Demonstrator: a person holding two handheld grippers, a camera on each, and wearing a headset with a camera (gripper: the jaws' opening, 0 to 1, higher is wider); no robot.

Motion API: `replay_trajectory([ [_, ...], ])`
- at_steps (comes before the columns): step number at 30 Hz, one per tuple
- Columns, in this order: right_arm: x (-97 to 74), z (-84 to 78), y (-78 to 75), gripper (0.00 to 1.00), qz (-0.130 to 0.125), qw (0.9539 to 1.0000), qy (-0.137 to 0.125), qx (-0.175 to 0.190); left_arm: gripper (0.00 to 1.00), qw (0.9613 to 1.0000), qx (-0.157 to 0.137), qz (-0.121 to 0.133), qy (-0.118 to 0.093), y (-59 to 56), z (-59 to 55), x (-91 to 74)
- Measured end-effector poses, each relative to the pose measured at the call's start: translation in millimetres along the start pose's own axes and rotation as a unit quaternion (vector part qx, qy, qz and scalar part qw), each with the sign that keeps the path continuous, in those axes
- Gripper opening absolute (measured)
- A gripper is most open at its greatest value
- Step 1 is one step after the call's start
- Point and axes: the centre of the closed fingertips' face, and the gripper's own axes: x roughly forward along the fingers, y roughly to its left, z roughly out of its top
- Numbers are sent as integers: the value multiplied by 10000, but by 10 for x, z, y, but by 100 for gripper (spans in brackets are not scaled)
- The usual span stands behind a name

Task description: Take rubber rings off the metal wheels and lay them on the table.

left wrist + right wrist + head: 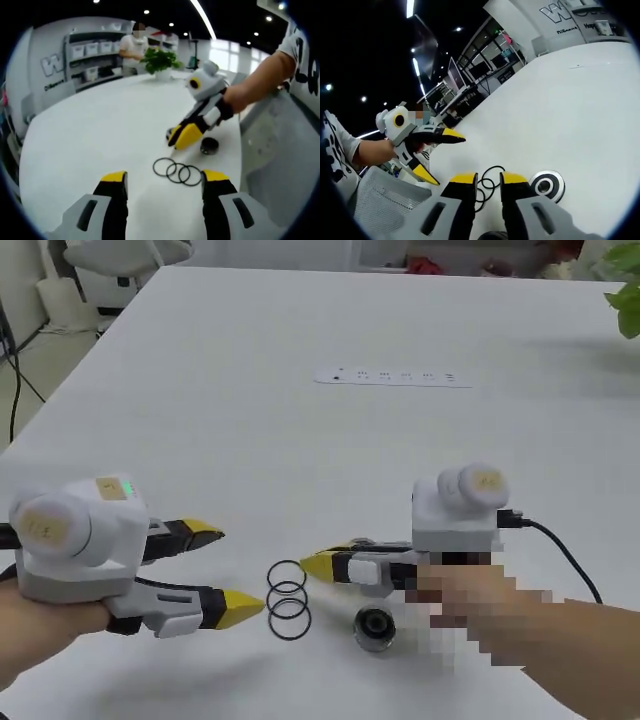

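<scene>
Three black rubber rings (287,600) lie overlapping in a row on the white table (300,420). A small metal wheel (375,628) rests just to their right. My left gripper (225,570) is open, its yellow tips left of the rings and nothing between them. My right gripper (322,565) points at the rings from the right, above the wheel, jaws only a narrow gap apart and empty. In the left gripper view the rings (177,171) lie just ahead of my open left gripper (165,177), with the wheel (209,146) beyond. In the right gripper view the rings (487,182) show through the gap and the wheel (547,184) sits to the right.
A white strip with dark markings (392,377) lies farther back on the table. Green plant leaves (628,300) reach in at the far right corner, and a chair (120,255) stands past the far left edge. A person (132,47) stands beyond the table's far end.
</scene>
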Motion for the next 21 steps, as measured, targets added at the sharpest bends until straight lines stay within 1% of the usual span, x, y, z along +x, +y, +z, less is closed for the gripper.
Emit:
replay_trajectory([
  [9, -158, 87, -12, 19, -34, 9997, -74, -223, 60, 10000, 30, -87, 22, -18, 55, 78],
  [17, -268, 124, -5, 23, -66, 9987, -37, -498, 60, 9998, 124, -156, 11, -22, 154, 148],
  [21, -326, 141, -10, 24, -91, 9983, -36, -573, 60, 9998, 136, -150, -12, 3, 207, 168],
])
